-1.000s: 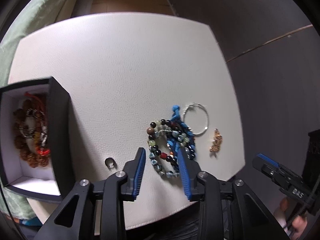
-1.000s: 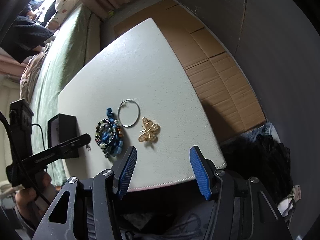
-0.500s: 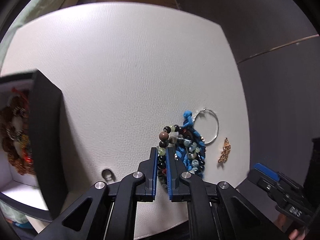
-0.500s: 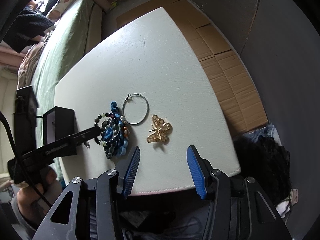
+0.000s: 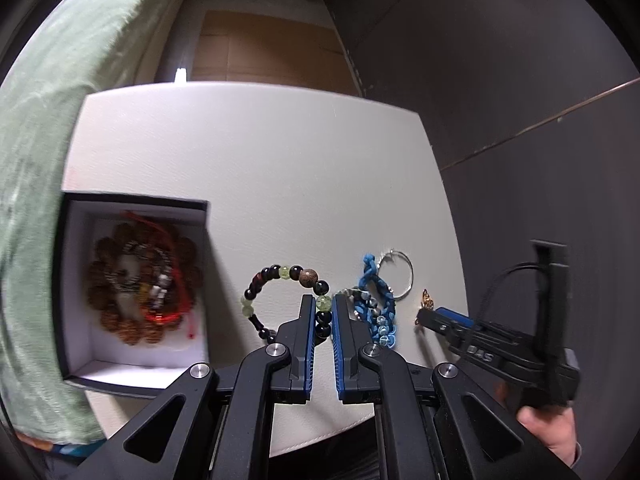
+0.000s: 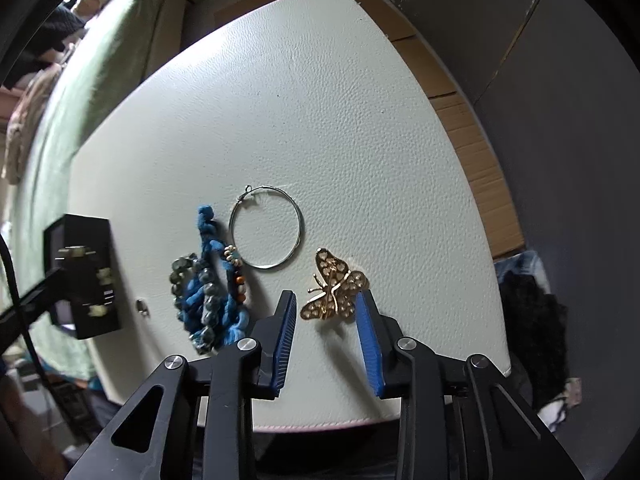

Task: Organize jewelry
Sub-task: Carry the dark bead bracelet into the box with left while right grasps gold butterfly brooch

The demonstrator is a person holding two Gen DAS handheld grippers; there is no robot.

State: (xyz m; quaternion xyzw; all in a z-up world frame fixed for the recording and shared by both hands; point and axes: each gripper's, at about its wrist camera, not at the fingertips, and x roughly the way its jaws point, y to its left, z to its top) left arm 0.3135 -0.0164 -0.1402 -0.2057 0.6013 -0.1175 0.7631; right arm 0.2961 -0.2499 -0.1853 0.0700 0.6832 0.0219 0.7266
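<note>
— What has the left gripper (image 5: 323,312) got?

— A bead bracelet (image 5: 280,292) of dark, pale green and brown beads. The blue pads are clamped on its right-hand part, with a green bead and a dark one pinched between them. The rest of the loop hangs out to the left of the jaws, over the white pad (image 5: 256,160).

— And the box?

— The black box (image 5: 132,280) sits open on the left of the white pad, white inside, with brown bead strings and a red cord already in it. The held bracelet is just to its right, not inside it.

— What about the other gripper?

— The right gripper (image 6: 326,312) points down at the gold butterfly brooch (image 6: 334,290). Its jaws have just been closing, and the brooch lies between the two blue pads. The right pad sits against the wing edge; the left pad is a little apart from it, so it is not clamped.

— What lies around the brooch?

— To its left a thin silver hoop (image 6: 266,228) lies flat, and left of that a heap of blue cord and grey-green beads (image 6: 212,292). A small silver ring (image 6: 141,306) lies between that heap and the box.
</note>
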